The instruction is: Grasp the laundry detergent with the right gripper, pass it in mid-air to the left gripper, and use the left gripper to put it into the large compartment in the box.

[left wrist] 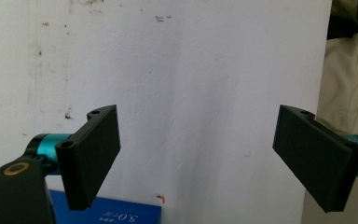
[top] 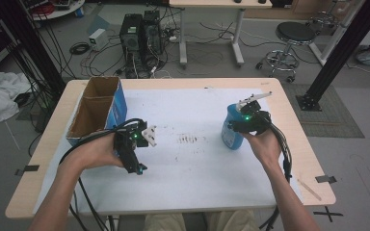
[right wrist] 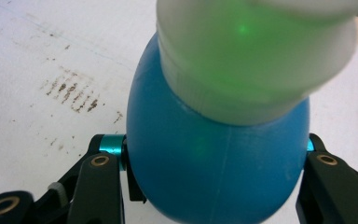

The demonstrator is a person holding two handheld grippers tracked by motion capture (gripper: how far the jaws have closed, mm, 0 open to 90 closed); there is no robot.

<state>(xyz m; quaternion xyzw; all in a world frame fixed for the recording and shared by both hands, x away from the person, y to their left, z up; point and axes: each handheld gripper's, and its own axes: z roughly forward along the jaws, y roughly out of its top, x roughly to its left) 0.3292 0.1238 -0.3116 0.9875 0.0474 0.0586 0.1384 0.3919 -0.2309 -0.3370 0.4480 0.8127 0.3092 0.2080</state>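
A blue bottle [top: 230, 131] with a white spray top [top: 253, 100] stands on the white sheet [top: 192, 163] at the table's right. My right gripper [top: 241, 126] is shut on its body. In the right gripper view the bottle's round blue body [right wrist: 214, 154] sits between the two jaws, and the white top [right wrist: 251, 56] looms above it with a green light spot. My left gripper [top: 136, 161] is held over the sheet at the left, pointing back toward the person. Its jaws [left wrist: 196, 154] stand wide open with nothing between them, over bare white sheet [left wrist: 191, 70].
An open cardboard box with a blue side [top: 96, 108] stands at the table's back left, close to my left hand. Dark smudges [top: 188, 140] mark the sheet's middle. A blue printed surface [left wrist: 116, 213] lies at the bottom of the left gripper view. The person's trousers [left wrist: 349, 84] lie past the sheet's edge.
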